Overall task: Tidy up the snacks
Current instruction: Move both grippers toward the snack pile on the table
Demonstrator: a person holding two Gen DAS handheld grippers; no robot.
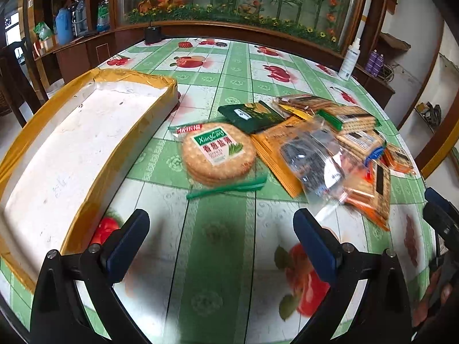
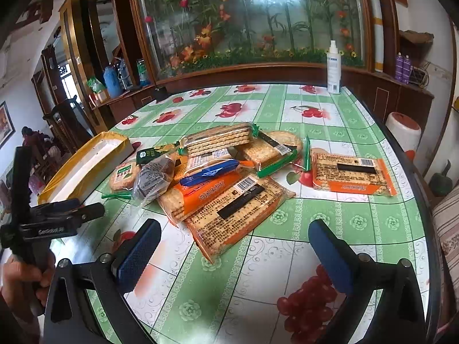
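Note:
A pile of snack packs lies on the green patterned table, also in the right wrist view. A round cracker pack lies nearest the white box with yellow taped rim, which also shows in the right wrist view. One orange cracker pack lies apart at the right. My left gripper is open and empty, above the table short of the round pack. My right gripper is open and empty, just short of a large orange pack.
A white spray bottle stands at the table's far right edge. A small black object sits at the far edge. A wooden cabinet with a flower mural runs behind. The table's right edge is close by.

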